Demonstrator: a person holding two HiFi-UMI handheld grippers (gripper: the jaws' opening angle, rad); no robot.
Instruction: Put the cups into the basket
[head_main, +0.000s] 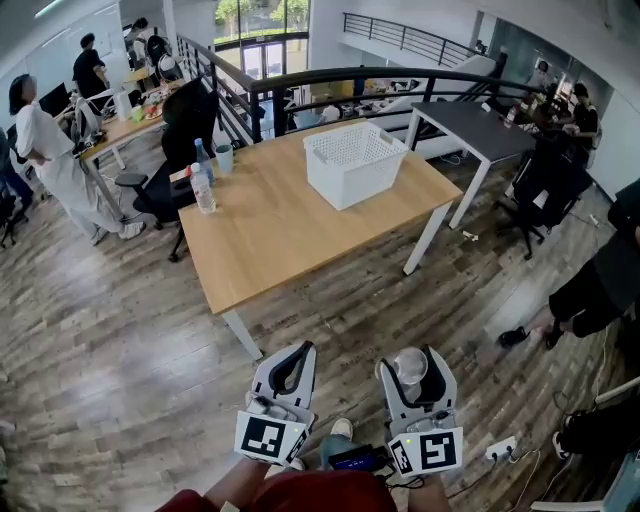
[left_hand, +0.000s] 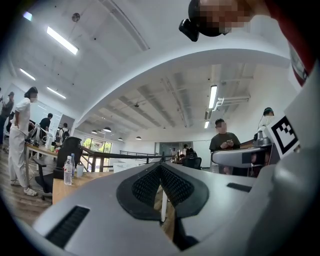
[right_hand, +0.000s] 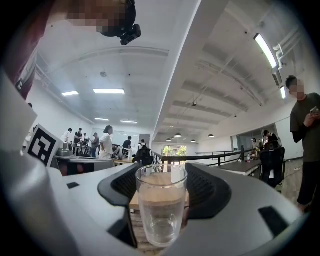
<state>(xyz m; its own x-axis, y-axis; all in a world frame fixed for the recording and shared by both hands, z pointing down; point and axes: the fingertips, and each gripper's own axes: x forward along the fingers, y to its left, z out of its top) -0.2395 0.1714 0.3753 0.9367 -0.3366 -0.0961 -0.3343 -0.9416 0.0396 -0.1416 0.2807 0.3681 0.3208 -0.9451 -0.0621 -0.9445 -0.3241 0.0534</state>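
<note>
My right gripper (head_main: 408, 368) is shut on a clear glass cup (head_main: 409, 365), held upright low over the wooden floor, well short of the table. In the right gripper view the glass cup (right_hand: 161, 204) fills the space between the black pads (right_hand: 120, 187). My left gripper (head_main: 296, 367) is beside it, shut with nothing in it; its pads (left_hand: 146, 186) meet at a thin line in the left gripper view. The white mesh basket (head_main: 354, 161) stands on the far right part of the wooden table (head_main: 270, 235). A pale cup (head_main: 224, 159) sits at the table's far left.
Two plastic bottles (head_main: 203, 187) stand near the pale cup. A black office chair (head_main: 180, 140) is behind the table's left end. A dark desk (head_main: 470, 126) and a railing (head_main: 380, 75) lie beyond. People stand at left and right; a power strip (head_main: 500, 449) lies on the floor.
</note>
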